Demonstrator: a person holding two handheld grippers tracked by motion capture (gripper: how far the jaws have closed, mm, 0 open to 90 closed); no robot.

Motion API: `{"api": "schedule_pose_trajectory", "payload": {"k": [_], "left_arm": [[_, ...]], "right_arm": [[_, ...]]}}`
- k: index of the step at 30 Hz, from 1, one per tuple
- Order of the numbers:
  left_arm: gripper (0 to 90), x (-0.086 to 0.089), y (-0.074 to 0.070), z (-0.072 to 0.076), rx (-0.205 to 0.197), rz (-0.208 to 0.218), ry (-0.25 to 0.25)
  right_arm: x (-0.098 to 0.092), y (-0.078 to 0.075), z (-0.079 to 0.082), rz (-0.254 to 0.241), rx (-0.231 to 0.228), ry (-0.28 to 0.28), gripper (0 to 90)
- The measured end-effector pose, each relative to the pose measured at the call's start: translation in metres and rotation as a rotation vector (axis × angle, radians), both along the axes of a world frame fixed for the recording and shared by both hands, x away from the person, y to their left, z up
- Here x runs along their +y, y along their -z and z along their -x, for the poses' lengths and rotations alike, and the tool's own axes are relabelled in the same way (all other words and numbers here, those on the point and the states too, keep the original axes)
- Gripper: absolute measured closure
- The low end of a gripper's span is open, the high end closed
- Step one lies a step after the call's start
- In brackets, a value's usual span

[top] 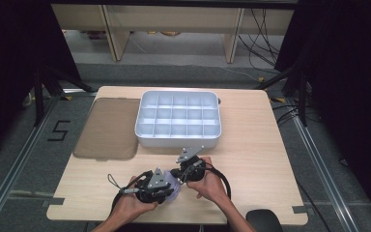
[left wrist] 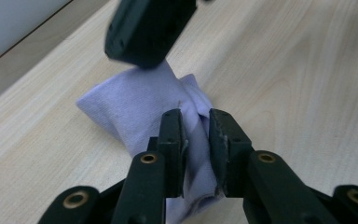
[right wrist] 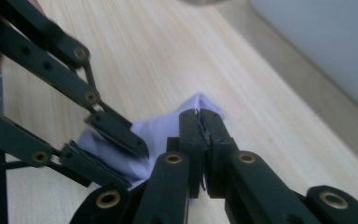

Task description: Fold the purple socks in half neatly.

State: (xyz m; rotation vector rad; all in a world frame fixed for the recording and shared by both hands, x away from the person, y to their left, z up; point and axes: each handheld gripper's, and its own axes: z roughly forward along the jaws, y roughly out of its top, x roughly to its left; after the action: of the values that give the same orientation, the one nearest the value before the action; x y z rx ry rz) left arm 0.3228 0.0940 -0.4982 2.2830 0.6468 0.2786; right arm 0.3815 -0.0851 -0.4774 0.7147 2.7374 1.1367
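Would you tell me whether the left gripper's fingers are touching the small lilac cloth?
Touching: the left gripper view shows both fingers pressing a fold of the lilac cloth.

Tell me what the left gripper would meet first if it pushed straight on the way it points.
The left gripper is already shut on the lavender cloth. Going straight on, it would probably bunch up more of that cloth, then meet the right gripper clamped on the cloth's far end, though depth is hard to judge.

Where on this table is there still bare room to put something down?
Free: the bare wooden table right of the white divided plastic tray, and the near left corner below the brown translucent lid. Crowded: front centre, where both grippers work the small lavender cloth.
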Motion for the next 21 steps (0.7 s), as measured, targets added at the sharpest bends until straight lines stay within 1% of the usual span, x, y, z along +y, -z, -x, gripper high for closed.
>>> {"api": "schedule_pose_trajectory", "payload": {"k": [1, 2, 3, 4, 5, 6, 7, 8, 9, 10, 11, 12, 13, 14, 15, 16, 17, 18, 19, 20, 21], "left_arm": [[73.0, 0.000, 0.000, -0.001, -0.002, 0.010, 0.002], [71.4, 0.001, -0.002, -0.001, -0.003, 0.021, 0.009], [70.3, 0.002, -0.003, 0.000, 0.015, 0.046, -0.004], [69.7, 0.005, -0.006, -0.001, 0.016, 0.054, 0.005], [69.4, 0.008, -0.010, 0.000, 0.031, 0.091, 0.006], [69.6, 0.011, -0.014, 0.001, 0.043, 0.138, 0.001], [70.5, 0.016, -0.018, 0.001, 0.051, 0.162, -0.006], [71.3, 0.020, -0.022, 0.002, 0.052, 0.172, -0.011], [72.7, 0.024, -0.024, 0.003, 0.064, 0.179, -0.024], [74.4, 0.026, -0.023, 0.002, 0.062, 0.185, -0.017], [76.1, 0.026, -0.020, 0.004, 0.081, 0.183, -0.030], [77.1, 0.026, -0.017, 0.005, 0.079, 0.165, -0.010], [77.8, 0.026, -0.017, 0.005, 0.079, 0.165, -0.010], [78.1, 0.022, -0.007, 0.007, 0.103, 0.132, 0.000], [78.2, 0.022, -0.007, 0.007, 0.103, 0.132, 0.000], [78.5, 0.016, 0.002, 0.009, 0.098, 0.090, 0.002], [79.1, 0.016, 0.002, 0.009, 0.098, 0.090, 0.002], [79.7, 0.013, 0.004, 0.010, 0.066, 0.061, 0.016], [80.1, 0.012, 0.003, 0.010, 0.069, 0.051, 0.011], [80.5, 0.012, 0.004, 0.010, 0.065, 0.053, 0.013], [80.8, 0.012, 0.005, 0.011, 0.063, 0.060, 0.010]], "right_arm": [[0.001, 0.003, 0.000, 0.012, 0.003, 0.004, 88.7], [0.002, 0.005, -0.001, 0.041, 0.009, 0.006, 88.7], [0.003, 0.007, -0.001, 0.063, 0.017, 0.014, 88.6], [0.003, 0.009, -0.002, 0.061, 0.010, 0.008, 88.6], [0.003, 0.010, -0.002, 0.062, 0.009, 0.010, 88.7], [0.004, 0.010, -0.002, 0.061, 0.009, 0.011, 88.6], [0.002, 0.009, -0.002, 0.073, 0.009, 0.008, 88.6], [0.003, 0.010, -0.001, 0.068, 0.020, 0.019, 88.6], [0.003, 0.010, -0.001, 0.060, 0.007, 0.011, 88.6], [0.003, 0.010, -0.001, 0.060, 0.007, 0.011, 88.6], [0.003, 0.010, -0.001, 0.059, 0.008, 0.011, 88.6], [0.003, 0.011, -0.002, 0.060, 0.009, 0.011, 88.6], [0.003, 0.011, -0.002, 0.061, 0.007, 0.012, 88.6], [0.003, 0.011, -0.002, 0.061, 0.009, 0.011, 88.6], [0.003, 0.011, -0.002, 0.061, 0.009, 0.011, 88.6], [0.003, 0.011, -0.001, 0.063, 0.004, 0.009, 88.7], [0.003, 0.011, -0.001, 0.063, 0.004, 0.009, 88.7], [0.003, 0.010, -0.001, 0.078, 0.023, 0.019, 88.7], [0.003, 0.010, -0.001, 0.080, 0.015, 0.017, 88.6], [0.002, 0.010, -0.001, 0.076, 0.005, 0.008, 88.7], [0.003, 0.010, 0.000, 0.080, 0.018, 0.031, 88.7]]}}
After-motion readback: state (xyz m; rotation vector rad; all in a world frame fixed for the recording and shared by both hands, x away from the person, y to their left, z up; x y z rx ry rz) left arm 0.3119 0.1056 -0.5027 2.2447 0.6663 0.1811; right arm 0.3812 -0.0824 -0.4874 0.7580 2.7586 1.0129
